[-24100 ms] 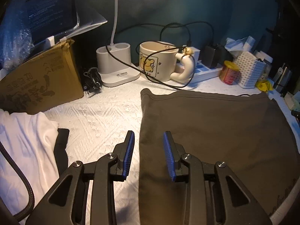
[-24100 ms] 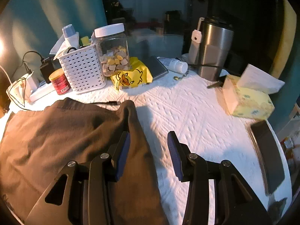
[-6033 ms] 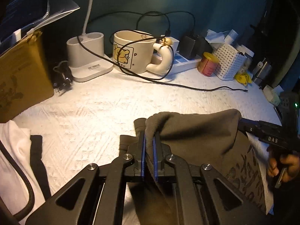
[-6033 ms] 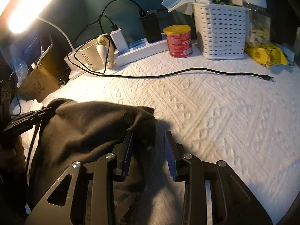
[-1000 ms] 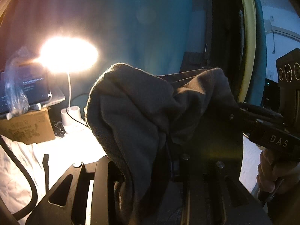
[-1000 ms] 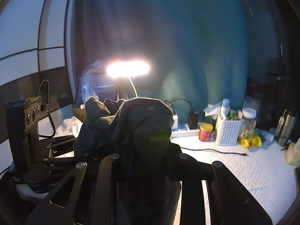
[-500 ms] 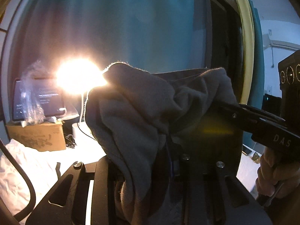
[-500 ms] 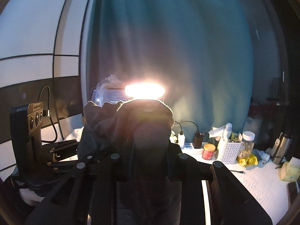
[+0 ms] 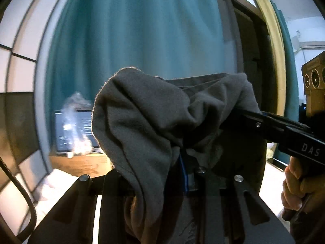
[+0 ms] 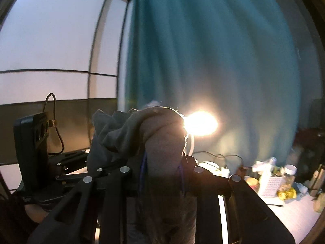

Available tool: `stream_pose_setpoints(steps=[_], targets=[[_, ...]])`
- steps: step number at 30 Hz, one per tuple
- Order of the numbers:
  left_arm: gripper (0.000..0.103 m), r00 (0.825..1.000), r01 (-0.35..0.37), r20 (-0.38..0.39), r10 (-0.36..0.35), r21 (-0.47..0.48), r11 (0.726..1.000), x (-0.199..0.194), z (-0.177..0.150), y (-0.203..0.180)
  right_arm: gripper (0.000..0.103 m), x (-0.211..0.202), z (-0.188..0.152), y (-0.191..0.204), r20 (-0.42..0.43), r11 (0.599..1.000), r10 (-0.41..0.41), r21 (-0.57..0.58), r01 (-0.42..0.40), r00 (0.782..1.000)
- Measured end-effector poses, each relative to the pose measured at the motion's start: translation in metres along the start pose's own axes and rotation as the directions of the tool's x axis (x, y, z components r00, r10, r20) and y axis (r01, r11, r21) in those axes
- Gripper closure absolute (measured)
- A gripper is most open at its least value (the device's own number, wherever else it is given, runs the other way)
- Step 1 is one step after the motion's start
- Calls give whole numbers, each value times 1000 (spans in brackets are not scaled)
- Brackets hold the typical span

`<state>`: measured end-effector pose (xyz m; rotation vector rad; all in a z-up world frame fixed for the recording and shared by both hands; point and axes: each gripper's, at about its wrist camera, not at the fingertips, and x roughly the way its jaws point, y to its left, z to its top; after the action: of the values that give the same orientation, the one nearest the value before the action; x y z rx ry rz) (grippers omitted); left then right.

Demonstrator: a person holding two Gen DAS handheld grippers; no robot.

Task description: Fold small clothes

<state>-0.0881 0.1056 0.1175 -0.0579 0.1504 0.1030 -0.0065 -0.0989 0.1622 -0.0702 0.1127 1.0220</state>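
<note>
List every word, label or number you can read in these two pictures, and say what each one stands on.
"DAS": white letters on the black body of the right claw, seen from the left wrist.
Screen behind the plastic wrap: lines of text, too blurred to read.
Jars and basket on the table: no legible labels.

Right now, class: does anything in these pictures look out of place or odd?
Yes. The grey garment hangs bunched between both grippers, left gripper and right gripper, not flat for folding.
</note>
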Motion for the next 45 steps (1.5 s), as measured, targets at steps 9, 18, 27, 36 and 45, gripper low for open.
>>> stream_pose_setpoints(steps=[9,18,27,36,45], targets=[[74,995,-82,-57,83,7,997,-8,-16,33,76,20,-5,36,-18,995,105,8,-104,994],[74,978,-79,-195,69,-46,996,34,-56,58,76,69,-47,29,-165,992,101,89,-87,981],[74,952,-44,-306,28,-44,998,90,-76,65,75,113,-77,-2,-257,992,41,125,-9,966],[74,911,-20,-413,-12,-74,997,144,-101,80,75,167,-111,-36,-352,986,29,167,32,936],[74,866,-6,-498,-50,-110,994,187,-118,92,75,219,-143,-74,-443,970,50,236,62,895]])
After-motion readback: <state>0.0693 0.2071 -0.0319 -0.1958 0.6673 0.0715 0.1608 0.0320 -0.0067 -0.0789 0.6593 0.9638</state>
